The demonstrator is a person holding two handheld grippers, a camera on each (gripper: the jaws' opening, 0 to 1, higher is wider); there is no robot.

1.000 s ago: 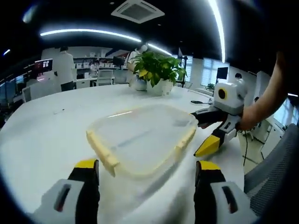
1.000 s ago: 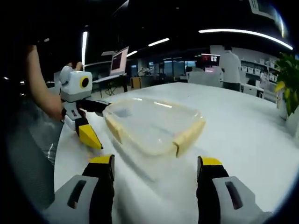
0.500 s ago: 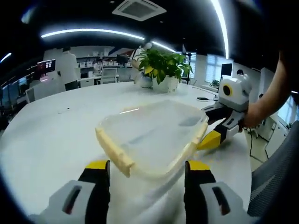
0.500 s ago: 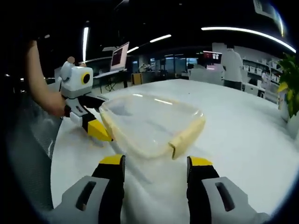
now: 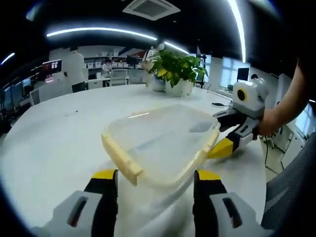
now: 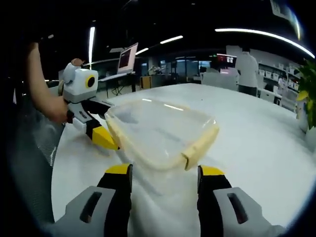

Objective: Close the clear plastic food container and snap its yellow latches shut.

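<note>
Ceiling light strips (image 5: 94,32) lit the room evenly, glare washed the white table (image 5: 44,143), and fisheye bending with soft blur spoiled both views' edges.

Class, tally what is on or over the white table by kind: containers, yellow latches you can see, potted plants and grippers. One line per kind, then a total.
Containers: 1, the clear container
Yellow latches: 2, one latch and the opposite latch
Potted plants: 1, the plant
Grippers: 2, the left gripper and the right gripper
Total: 6

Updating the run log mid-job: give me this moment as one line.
container: lid on, on white table | yellow latches: not visibly snapped | left gripper: open, at near edge | right gripper: open, at opposite edge
</note>
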